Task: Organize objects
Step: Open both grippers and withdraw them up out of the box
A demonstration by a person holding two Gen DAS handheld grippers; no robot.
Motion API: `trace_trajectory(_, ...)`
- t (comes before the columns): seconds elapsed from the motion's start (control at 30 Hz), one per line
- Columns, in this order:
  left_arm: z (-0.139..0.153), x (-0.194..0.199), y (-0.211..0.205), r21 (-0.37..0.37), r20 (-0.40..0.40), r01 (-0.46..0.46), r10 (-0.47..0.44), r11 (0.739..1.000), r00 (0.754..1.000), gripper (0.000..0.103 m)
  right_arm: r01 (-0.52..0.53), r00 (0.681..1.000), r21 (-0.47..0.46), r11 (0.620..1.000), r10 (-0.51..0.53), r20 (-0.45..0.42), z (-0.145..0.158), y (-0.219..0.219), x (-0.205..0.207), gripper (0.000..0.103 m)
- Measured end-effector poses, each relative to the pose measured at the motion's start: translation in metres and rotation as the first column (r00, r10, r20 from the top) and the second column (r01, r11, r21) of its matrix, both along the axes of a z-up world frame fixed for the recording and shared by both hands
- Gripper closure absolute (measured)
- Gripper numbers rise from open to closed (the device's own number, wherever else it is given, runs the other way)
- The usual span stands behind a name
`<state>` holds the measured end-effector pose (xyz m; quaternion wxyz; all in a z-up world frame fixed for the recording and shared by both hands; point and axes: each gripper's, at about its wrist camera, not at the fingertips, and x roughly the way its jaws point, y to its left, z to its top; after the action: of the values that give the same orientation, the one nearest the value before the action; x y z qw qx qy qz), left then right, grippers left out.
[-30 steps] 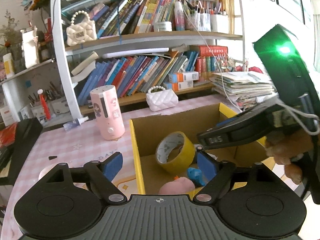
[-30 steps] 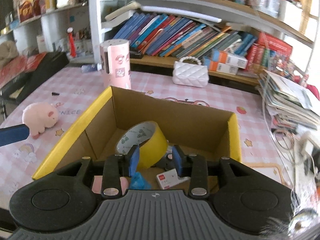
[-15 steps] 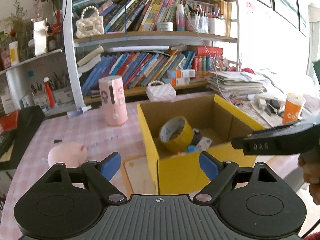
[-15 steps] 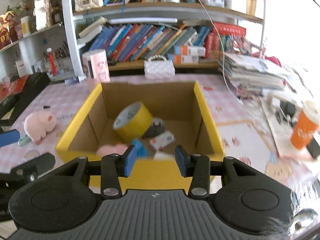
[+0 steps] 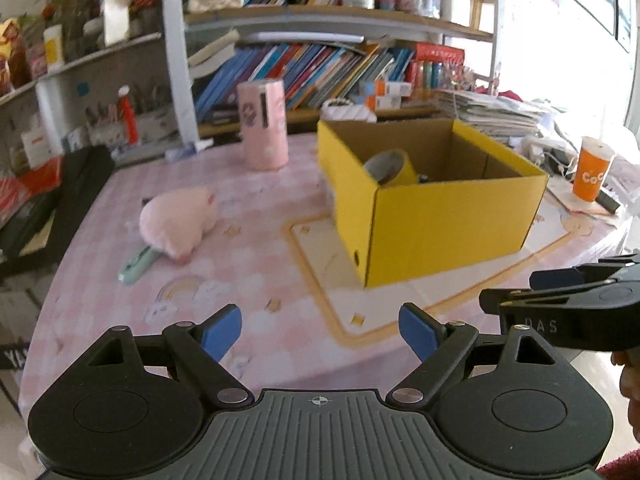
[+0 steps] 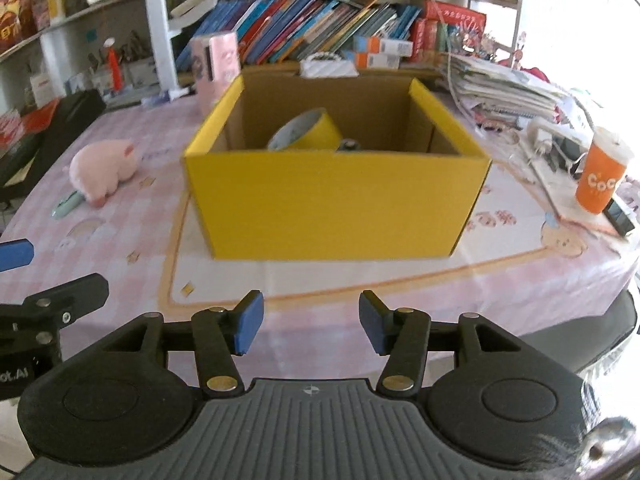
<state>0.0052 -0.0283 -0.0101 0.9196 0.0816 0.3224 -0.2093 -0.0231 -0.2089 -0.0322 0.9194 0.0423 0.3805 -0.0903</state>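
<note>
Now both tools sit back from the yellow cardboard box (image 6: 336, 204), close to the near edge of the table (image 6: 400, 292), and neither carries anything. The left hand-held gripper (image 5: 320, 334) has its blue pads spread wide over bare tablecloth. The right hand-held gripper (image 6: 311, 326) has just been opening its jaws; they stand moderately apart with nothing between them, which fits a tool that is done with the box for the moment.

The box stands open-topped in the middle of the table, so things can be dropped in from above. A roll of yellow tape (image 6: 306, 132) already leans inside against the left wall, with a small dark item just beside it that is too hidden to name.

Outside the box, to its left, a pink plush pig (image 5: 178, 220) lies on the tablecloth, resting partly over a pale green pen-like object (image 5: 138, 264). These look like the loose things left to tidy, and the left tool, wide open and on that side, seems the better placed to reach them. The pig is soft and rounded, so a wide grasp across its body should hold it.

A pink cylinder (image 5: 263, 124) stands upright behind the box, and an orange cup (image 6: 604, 172) stands well off to the right.
</note>
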Motion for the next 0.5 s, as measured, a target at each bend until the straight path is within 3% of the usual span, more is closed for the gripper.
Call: trace_trajectory(0.5, -0.007, -0.02, 0.044, 0.023, -0.043, -0.027, 0.028, 0.999, 0.999, 0.015, -0.091, 0.995, 0.016, 0.996, 0.091, -0.037, -0.011, 0.063, -0.018, 0.047)
